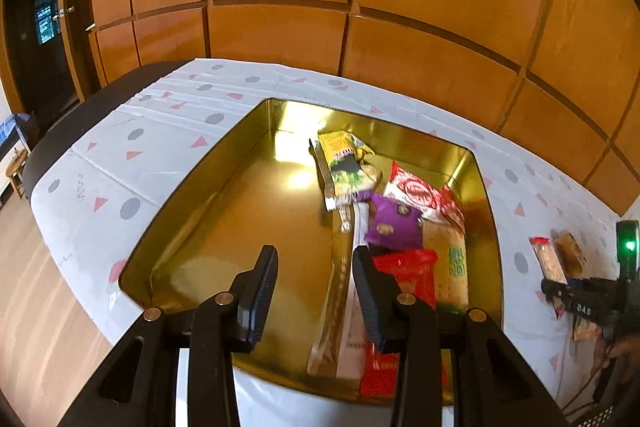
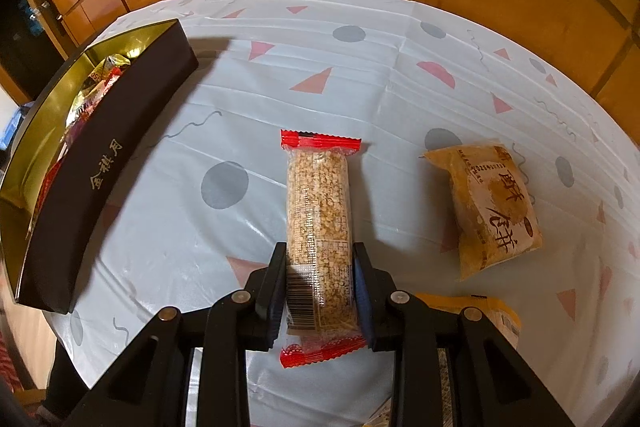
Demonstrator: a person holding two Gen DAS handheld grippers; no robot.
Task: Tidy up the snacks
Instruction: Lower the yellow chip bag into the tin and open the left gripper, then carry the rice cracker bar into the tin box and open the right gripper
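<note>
Here the grain bar [image 2: 319, 227] is clamped by the right gripper [image 2: 319, 289] for boxing, while the left gripper [image 1: 316, 297] hangs parted and empty over the gold-lined tin [image 1: 256, 203], probably after a drop.

One gold-lined box [image 1: 224, 163] is seen on the table. Roughly seven snack packets [image 1: 394, 223] can be counted inside it, some overlapping. Three packets are seen outside it: one grain bar [image 2: 320, 227] and two yellow pastry packets [image 2: 496, 211].
</note>
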